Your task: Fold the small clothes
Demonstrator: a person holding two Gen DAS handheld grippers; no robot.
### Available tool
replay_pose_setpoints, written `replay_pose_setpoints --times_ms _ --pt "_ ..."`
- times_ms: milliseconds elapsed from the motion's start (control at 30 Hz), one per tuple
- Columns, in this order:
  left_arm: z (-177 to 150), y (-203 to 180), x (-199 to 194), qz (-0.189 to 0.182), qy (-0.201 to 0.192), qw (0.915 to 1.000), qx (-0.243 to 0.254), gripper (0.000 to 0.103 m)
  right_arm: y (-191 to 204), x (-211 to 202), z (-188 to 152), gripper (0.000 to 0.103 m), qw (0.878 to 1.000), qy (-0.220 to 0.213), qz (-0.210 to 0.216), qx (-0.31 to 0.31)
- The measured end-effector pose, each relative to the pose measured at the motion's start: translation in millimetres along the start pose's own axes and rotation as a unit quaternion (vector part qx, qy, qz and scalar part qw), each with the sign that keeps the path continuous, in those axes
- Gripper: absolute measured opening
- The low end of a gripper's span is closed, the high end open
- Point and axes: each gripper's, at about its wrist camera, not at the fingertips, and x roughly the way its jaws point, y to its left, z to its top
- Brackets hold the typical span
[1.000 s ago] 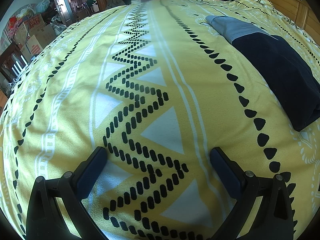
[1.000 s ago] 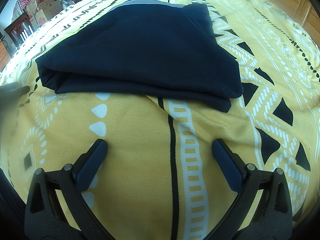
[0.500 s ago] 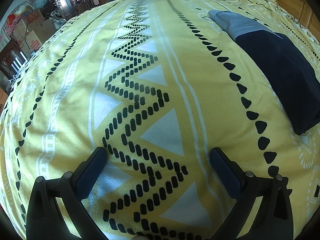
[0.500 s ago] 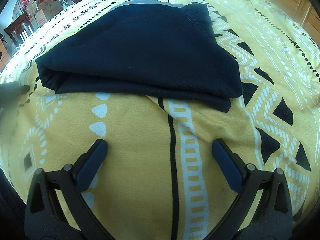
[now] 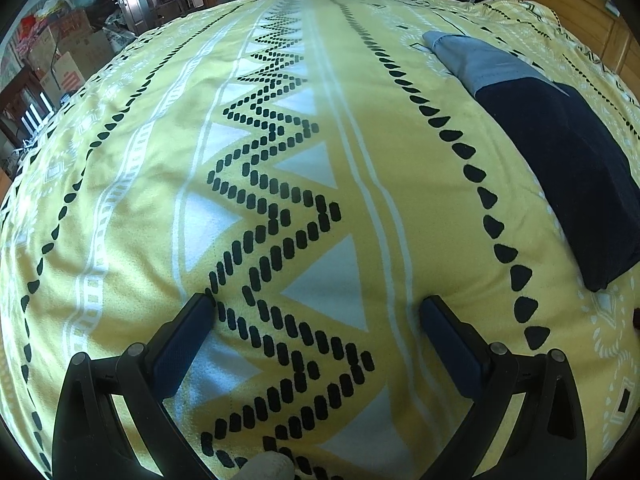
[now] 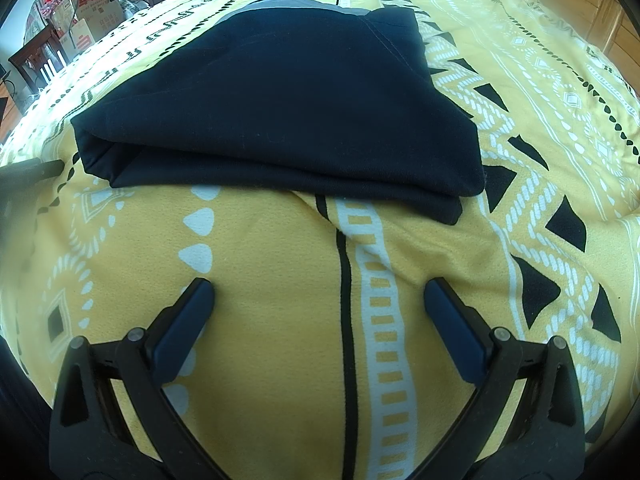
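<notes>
1. The garment (image 6: 276,108) lies flat on the blanket (image 6: 272,264), right ahead of my right gripper (image 6: 319,294). It's dark navy with a grey band at the far end, doubled over, layers stacked at the near edge.
2. Looks folded to me: edges roughly square, one lower corner poking out at the near right. I'd call this piece done or nearly so, with perhaps one tidy-up left.
3. My right fingers are spread wide, nothing between them, hovering over bare blanket just short of the fold.
4. From my left gripper (image 5: 316,306) the garment (image 5: 560,168) sits off to the right, well apart. Left fingers also wide apart and empty, over the zigzag stripe.
5. No other small clothes show on the blanket, so what's left I can't tell. Far off there's clutter: boxes (image 6: 86,12) beyond the bed's left edge.
</notes>
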Motion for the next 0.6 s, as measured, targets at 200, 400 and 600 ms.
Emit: replay_pose_setpoints --times_ms 200,400,600 --pt "-1.1 1.1 0.8 -0.003 -0.013 0.9999 -0.005 0.103 0.1 0.0 -0.1 0.103 1.0 0.0 0.0 0.0" --pt "-4.2 -2.3 -0.2 0.01 -0.016 0.9998 -0.005 0.103 0.1 0.0 0.0 0.103 1.0 0.0 0.0 0.0" --pt "-3.1 -2.5 0.4 0.011 -0.01 0.9999 -0.006 0.103 3.4 -0.2 -0.9 0.103 1.0 0.0 0.0 0.0"
